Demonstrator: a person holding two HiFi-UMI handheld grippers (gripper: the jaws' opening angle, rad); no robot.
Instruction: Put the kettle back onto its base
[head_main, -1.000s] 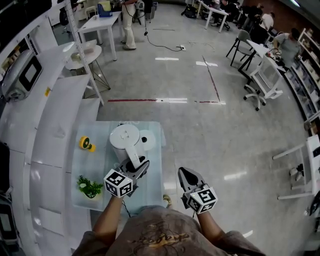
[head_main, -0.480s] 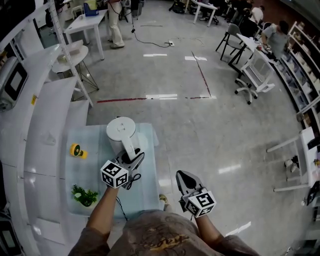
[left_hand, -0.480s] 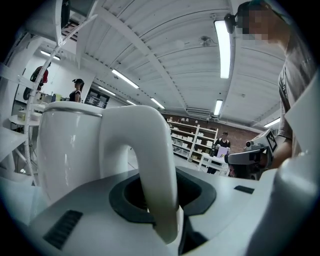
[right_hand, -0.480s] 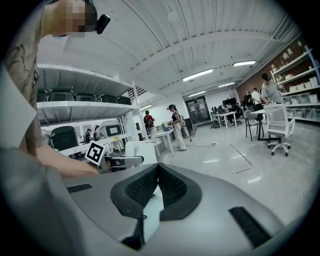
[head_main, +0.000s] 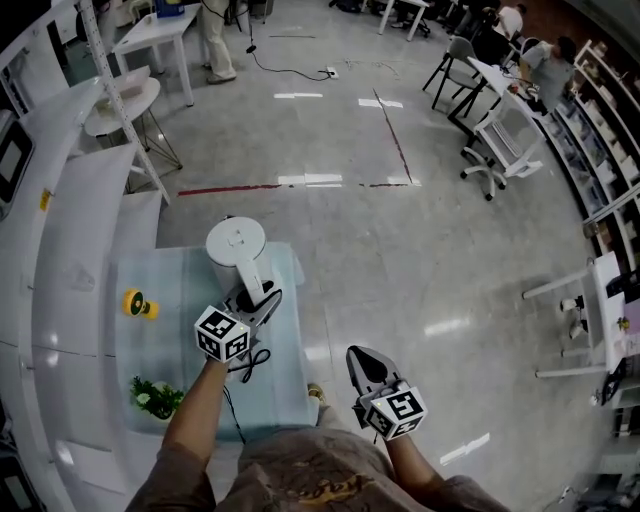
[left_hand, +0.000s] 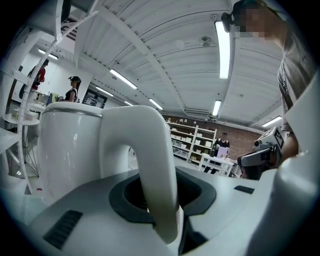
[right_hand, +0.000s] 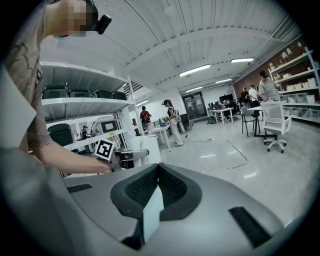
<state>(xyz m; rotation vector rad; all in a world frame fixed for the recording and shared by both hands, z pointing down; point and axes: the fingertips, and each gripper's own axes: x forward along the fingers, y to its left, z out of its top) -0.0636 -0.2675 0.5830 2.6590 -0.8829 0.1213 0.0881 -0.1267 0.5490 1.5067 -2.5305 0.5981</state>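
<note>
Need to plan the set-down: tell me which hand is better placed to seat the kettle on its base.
Left. The left tool is clamped on the handle of the kettle, above the table. The right tool is shut, empty, and off to the side over the floor.

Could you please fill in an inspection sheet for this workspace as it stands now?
Surface: pale table beside white shelving.
Job's things: white kettle upright at the table's far end; its base is not in view, so whether it is seated cannot be told.
Clutter: yellow item and small plant on the table's left side.
Grippers: left gripper shut on the kettle's handle; right gripper shut, empty, over the floor.
Cables: black cable looped on the table under the left gripper; floor cable far off.
Surroundings: office chairs, desks and people beyond a red floor line.
</note>
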